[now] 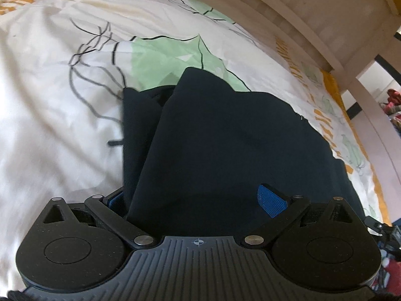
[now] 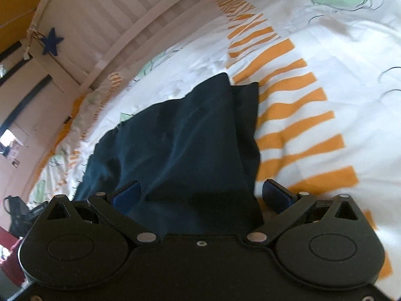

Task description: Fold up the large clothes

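Observation:
A dark navy garment (image 1: 213, 138) lies in folded layers on the bed, with a doubled corner at its far end. In the left wrist view my left gripper (image 1: 193, 199) is open. Its blue pads (image 1: 272, 200) stand wide apart and the cloth runs between them up to the gripper body. In the right wrist view the same garment (image 2: 190, 138) stretches away to two pointed corners. My right gripper (image 2: 203, 195) is open too, and its blue fingers (image 2: 277, 195) sit either side of the cloth's near end. Neither pair of pads presses on the fabric.
The bedcover (image 1: 62, 100) is white with green shapes, black line drawings and orange stripes (image 2: 295, 123). A pale wooden bed rail (image 1: 313, 20) runs along the far side, with a blue star (image 2: 51, 41) hanging on it. Dark bags (image 2: 20, 215) sit on the floor beyond the bed.

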`<state>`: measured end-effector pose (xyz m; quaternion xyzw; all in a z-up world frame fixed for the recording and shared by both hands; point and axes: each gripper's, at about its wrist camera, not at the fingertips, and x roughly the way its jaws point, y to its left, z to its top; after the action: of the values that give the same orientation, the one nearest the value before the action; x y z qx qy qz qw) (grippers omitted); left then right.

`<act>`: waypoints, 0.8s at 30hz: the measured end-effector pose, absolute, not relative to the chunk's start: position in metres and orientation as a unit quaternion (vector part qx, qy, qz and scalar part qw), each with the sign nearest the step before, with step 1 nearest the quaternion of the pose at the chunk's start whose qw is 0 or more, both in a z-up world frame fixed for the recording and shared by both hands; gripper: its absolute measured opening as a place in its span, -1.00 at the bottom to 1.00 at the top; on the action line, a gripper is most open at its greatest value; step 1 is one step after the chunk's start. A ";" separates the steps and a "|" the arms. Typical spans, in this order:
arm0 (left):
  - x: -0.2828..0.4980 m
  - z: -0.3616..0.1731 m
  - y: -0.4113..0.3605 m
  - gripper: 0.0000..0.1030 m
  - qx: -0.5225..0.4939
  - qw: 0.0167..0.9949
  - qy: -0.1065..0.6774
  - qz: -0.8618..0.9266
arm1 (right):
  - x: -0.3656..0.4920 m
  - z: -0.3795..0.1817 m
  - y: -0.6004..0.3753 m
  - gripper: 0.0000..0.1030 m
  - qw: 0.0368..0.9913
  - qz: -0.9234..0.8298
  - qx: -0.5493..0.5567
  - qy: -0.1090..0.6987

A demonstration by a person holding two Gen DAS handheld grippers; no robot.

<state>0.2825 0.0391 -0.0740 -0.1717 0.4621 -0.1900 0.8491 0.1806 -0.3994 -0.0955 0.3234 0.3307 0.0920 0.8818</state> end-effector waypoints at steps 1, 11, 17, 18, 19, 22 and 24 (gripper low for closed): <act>0.286 -0.074 0.038 0.99 -0.172 0.848 0.464 -0.192 | 0.184 -0.096 -0.398 1.00 0.882 0.097 0.324 0.329; 0.304 -0.076 0.032 0.98 -0.200 0.834 0.466 -0.218 | 0.209 -0.102 -0.391 1.00 0.879 0.131 0.332 0.315; 0.294 -0.077 0.043 -0.49 -0.241 0.830 0.459 -0.208 | 0.207 -0.099 -0.392 -0.02 0.882 0.111 0.317 0.330; 0.292 -0.076 0.046 -0.54 -0.256 0.824 0.460 -0.209 | 0.207 -0.101 -0.395 -0.20 0.876 0.112 0.333 0.332; 0.290 -0.074 0.049 -0.58 -0.272 0.820 0.457 -0.209 | 0.205 -0.101 -0.396 -0.34 0.870 0.115 0.350 0.328; 0.281 -0.061 0.055 -0.63 -0.298 0.818 0.446 -0.210 | 0.201 -0.091 -0.391 -0.42 0.875 0.103 0.340 0.329; 0.274 -0.051 0.057 -0.65 -0.311 0.816 0.436 -0.216 | 0.196 -0.082 -0.391 -0.46 0.871 0.097 0.356 0.324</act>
<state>0.2738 0.0568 -0.0508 -0.3112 0.4363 -0.2160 0.8162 0.1964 -0.3908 -0.0822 0.3558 0.3243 0.0967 0.8712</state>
